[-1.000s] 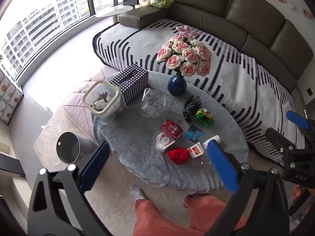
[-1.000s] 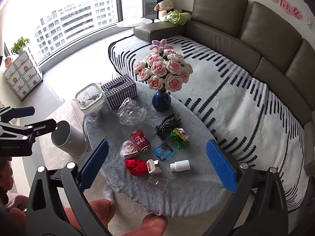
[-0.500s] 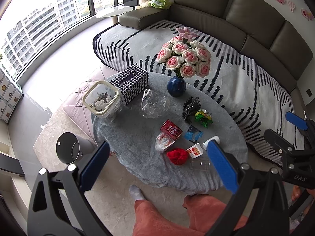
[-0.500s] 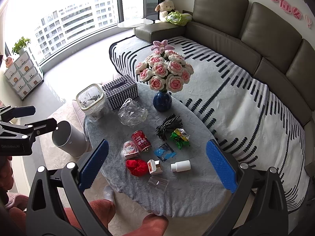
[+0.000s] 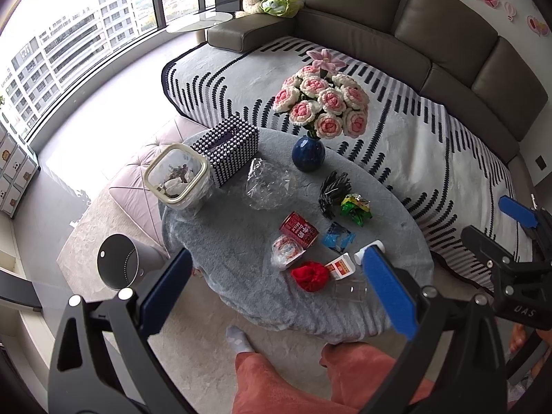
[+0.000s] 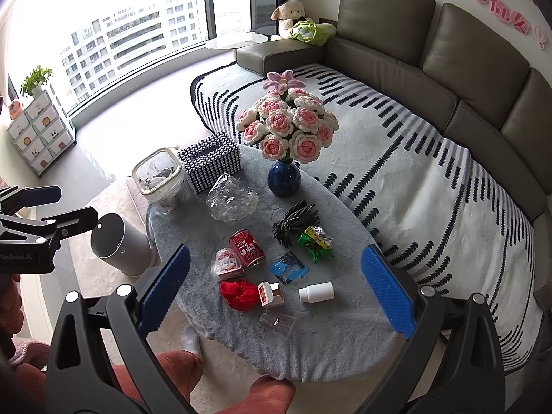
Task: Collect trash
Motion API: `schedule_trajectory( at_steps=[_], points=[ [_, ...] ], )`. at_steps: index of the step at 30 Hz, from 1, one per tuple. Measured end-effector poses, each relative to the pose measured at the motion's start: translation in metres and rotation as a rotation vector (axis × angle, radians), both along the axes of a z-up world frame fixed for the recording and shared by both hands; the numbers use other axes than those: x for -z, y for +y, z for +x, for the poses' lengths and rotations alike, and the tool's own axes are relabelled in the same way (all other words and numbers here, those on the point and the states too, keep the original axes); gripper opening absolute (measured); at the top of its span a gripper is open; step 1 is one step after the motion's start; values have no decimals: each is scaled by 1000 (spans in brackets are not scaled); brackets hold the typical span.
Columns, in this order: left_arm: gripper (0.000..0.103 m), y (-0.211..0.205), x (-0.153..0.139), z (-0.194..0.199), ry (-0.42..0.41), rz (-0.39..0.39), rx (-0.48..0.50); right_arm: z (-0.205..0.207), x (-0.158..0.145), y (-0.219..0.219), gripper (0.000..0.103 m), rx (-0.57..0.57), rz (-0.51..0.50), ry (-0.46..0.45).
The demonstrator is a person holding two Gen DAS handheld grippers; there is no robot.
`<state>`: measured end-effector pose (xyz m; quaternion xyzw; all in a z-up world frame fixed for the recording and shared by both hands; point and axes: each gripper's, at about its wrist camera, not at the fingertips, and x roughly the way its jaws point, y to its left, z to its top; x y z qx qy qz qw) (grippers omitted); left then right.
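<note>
Overhead, both grippers hang spread wide above the table [image 6: 241, 338], holding nothing: the left gripper [image 5: 276, 286] and the right gripper [image 6: 276, 286]. Trash lies near the blue vase [image 6: 284, 179]: red can [image 6: 246, 248], white bottle [image 6: 316, 292], red cloth [image 6: 239, 294], green wrapper [image 6: 315, 242]. The bin [image 6: 112, 243] stands on the floor beside the table.

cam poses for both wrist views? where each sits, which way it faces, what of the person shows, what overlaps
Left wrist: rides the left gripper, high, looking down at the table from its near edge; own open fingers, orange-trousered legs, right gripper at frame right.
Right wrist: rides the right gripper, same downward look; left gripper at frame left.
Shared: red can, blue vase, bin.
</note>
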<state>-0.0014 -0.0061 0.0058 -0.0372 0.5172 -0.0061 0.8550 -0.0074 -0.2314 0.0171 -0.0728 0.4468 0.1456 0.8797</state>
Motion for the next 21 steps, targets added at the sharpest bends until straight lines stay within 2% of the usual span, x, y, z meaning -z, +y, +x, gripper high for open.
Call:
schedule_trajectory(
  at_steps=[10, 21],
  points=[
    [99, -6, -7, 6, 4, 14, 22, 3, 1, 1, 96, 9, 6, 10],
    [99, -12, 3, 11, 11, 5, 64, 10, 5, 0, 96, 6, 12, 20]
  ],
)
